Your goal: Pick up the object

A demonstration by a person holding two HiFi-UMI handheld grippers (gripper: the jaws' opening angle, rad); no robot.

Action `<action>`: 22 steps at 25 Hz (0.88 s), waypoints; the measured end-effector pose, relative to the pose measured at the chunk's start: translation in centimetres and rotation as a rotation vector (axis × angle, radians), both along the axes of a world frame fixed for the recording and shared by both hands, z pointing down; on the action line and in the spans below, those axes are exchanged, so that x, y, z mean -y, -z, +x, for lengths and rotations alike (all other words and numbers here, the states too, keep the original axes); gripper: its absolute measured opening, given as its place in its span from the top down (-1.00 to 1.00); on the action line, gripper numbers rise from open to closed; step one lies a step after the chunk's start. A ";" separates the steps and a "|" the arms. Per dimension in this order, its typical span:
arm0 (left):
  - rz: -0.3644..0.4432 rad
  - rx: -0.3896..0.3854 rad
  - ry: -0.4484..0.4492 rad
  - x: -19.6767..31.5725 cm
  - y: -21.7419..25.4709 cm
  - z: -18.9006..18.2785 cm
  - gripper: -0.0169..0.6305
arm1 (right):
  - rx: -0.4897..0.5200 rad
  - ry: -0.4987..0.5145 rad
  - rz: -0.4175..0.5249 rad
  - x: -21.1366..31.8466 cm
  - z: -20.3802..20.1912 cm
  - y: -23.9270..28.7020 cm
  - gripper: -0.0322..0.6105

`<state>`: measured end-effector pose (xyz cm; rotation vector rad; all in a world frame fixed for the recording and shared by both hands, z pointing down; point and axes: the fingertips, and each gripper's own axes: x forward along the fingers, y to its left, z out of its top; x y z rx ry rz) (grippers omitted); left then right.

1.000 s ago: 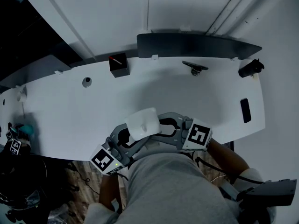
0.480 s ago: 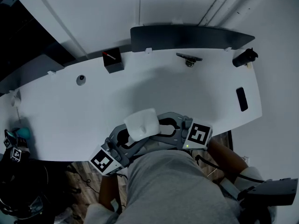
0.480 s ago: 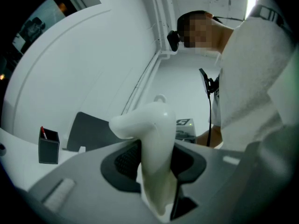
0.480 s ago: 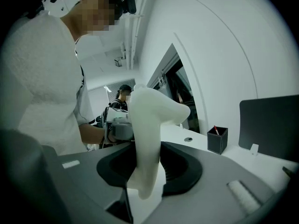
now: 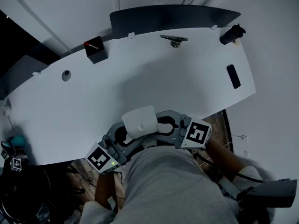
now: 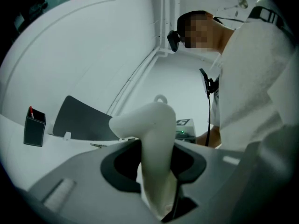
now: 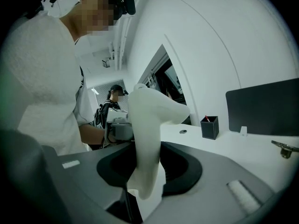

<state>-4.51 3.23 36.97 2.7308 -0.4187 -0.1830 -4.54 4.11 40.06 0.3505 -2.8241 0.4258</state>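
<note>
Closest to us, against our grey shirt point(image 5: 173, 185), we hold the white object point(image 5: 139, 120) between the two tools, clear of the table and, seen from the head view, over its near edge. The left gripper point(image 5: 122, 136) comes at it from our left and the right gripper point(image 5: 166, 124) from our right, so the two point toward each other with the piece between them. In the left gripper view the jaws of the left gripper point(image 6: 156, 171) are closed part way onto the lower stem of the white object point(image 6: 154, 125), whose bent upper end sticks up above them. In the right gripper view the right gripper point(image 7: 149, 171) clamps the same stem in the same way, with the white object point(image 7: 149, 115) rising and bending to the right. Beyond our hands the white curved table point(image 5: 163, 87) spreads out. A small round fitting point(image 5: 66, 74) sits toward its left and a black flat slab point(image 5: 232, 76) toward its right. Further back stand a black box point(image 5: 96, 52) with a red-tipped stick in it, a small metal clamp point(image 5: 174, 39) and a dark cylinder point(image 5: 231, 34) at the far right corner. A dark panel point(image 5: 173, 17) runs along the far edge, against the white wall.
</note>
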 end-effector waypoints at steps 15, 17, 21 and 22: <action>0.051 0.082 0.017 -6.7 1.1 8.5 0.49 | 0.087 0.007 0.054 -6.4 8.3 1.3 0.45; 0.048 0.090 0.022 -8.1 0.9 9.6 0.49 | 0.095 0.013 0.046 -7.8 9.3 1.1 0.45; 0.051 0.105 0.056 -10.8 0.2 11.7 0.49 | 0.110 0.034 0.039 -10.6 11.5 0.6 0.45; 0.052 0.103 0.064 -11.5 0.2 12.1 0.49 | 0.113 0.043 0.038 -11.3 12.0 0.6 0.45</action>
